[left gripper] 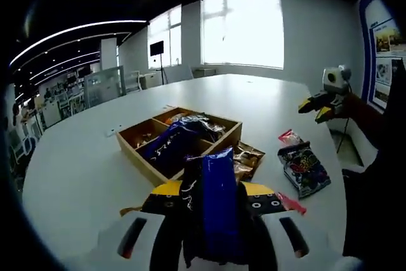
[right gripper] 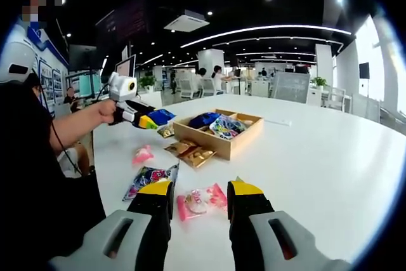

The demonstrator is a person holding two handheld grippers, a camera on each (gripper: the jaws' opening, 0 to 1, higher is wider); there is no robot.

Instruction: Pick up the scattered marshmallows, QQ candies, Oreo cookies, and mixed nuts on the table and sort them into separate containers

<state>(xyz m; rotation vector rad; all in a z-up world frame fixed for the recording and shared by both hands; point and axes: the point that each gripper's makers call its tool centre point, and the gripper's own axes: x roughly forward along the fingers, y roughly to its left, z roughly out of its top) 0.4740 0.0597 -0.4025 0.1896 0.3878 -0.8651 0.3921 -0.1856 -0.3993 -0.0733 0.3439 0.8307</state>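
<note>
Two claws are at work. The left claw (left gripper: 212,198) is closed on a blue Oreo cookie packet (left gripper: 219,204), a light, crinkly foil wrap that could slip and whose biscuits would crack if squeezed hard; it is pinched across its middle and hangs just short of the wooden divided tray (left gripper: 144,168), which lies ahead of the jaws on the white desk (left gripper: 70,157). The hand carries it roughly level, jaws aimed at the tray. The right claw (right gripper: 198,198) stands open with nothing between its jaws, low over the desk, and a pink candy packet (right gripper: 202,201) lies flat between its tips. That packet looks soft and thin, best pinched across its narrow width. A dark snack bag (right gripper: 149,179) lies just left of it.
</note>
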